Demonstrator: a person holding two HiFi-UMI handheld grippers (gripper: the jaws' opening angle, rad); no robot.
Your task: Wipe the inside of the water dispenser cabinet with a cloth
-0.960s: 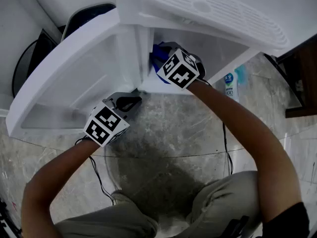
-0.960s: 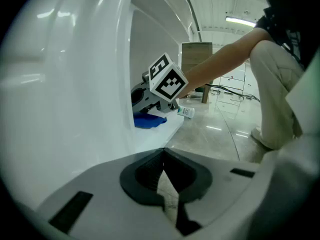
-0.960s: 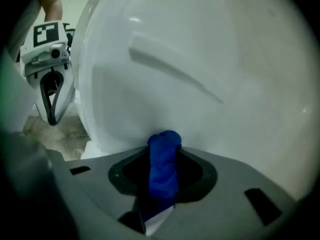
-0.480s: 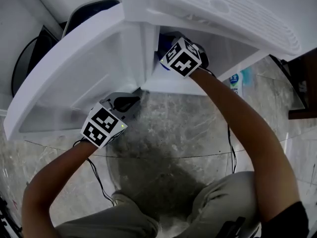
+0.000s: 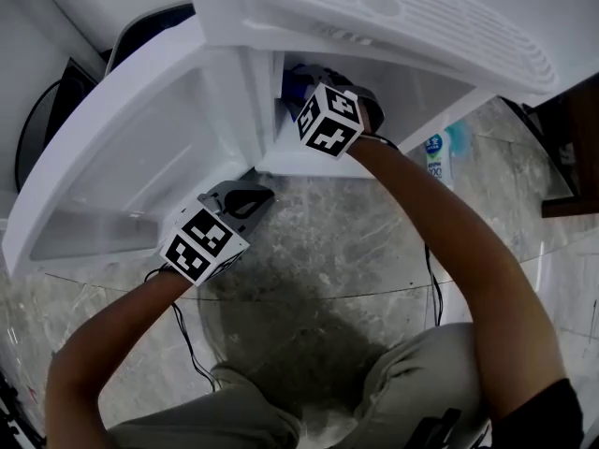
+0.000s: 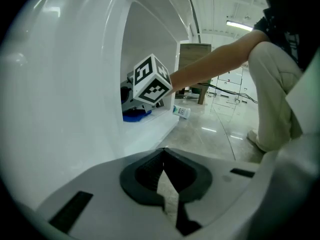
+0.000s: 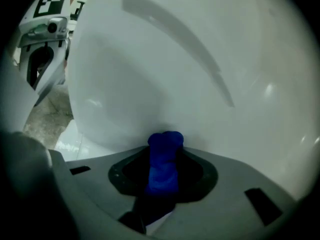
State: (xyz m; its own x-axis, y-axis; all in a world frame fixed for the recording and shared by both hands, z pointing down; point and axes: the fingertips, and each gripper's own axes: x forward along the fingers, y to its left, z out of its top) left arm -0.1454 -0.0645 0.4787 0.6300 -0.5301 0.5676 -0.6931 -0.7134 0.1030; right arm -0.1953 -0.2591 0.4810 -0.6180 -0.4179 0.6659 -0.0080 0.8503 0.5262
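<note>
Two grippers. Right gripper [image 5: 318, 110] inside water dispenser cabinet [image 5: 421, 96], fingers clamped on bunched blue cloth [image 7: 164, 156] held against white inner wall. Left gripper [image 6: 162, 184] outside near open door [image 5: 140, 157], fingers together, empty. Risk: hard rubbing pulls cloth loose, so bare fingers scrape wall.

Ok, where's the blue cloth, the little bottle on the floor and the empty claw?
blue cloth [image 7: 163, 160]: right gripper view, on its bunched middle.
bottle [image 5: 433, 160]: head view, on its label.
left claw [image 6: 162, 156]: left gripper view, where its shut tips meet.
</note>
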